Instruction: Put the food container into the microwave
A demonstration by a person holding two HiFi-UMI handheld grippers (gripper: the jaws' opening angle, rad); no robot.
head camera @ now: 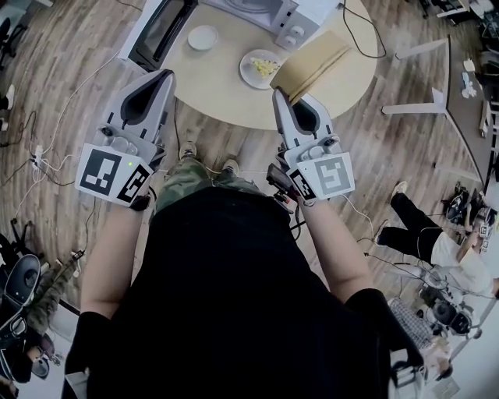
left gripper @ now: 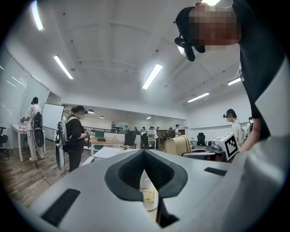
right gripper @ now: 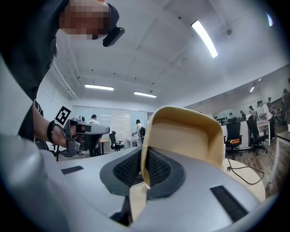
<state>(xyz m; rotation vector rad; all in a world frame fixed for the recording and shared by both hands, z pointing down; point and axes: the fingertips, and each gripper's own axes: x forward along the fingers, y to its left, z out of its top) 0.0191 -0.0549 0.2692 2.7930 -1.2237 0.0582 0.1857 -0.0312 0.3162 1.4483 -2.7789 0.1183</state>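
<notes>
Two grippers hover at the round pale wooden table (head camera: 226, 97): your right gripper (head camera: 279, 97) is clamped on the rim of the tan moulded food container (head camera: 312, 62), apparently to carry it to the silver microwave (head camera: 265, 12) at 12 o'clock; your left gripper (head camera: 167, 75) is closed, empty.

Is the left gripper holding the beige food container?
No, the beige food container is clamped by its rim in the right gripper, while the left gripper is closed with nothing between its jaws.
</notes>
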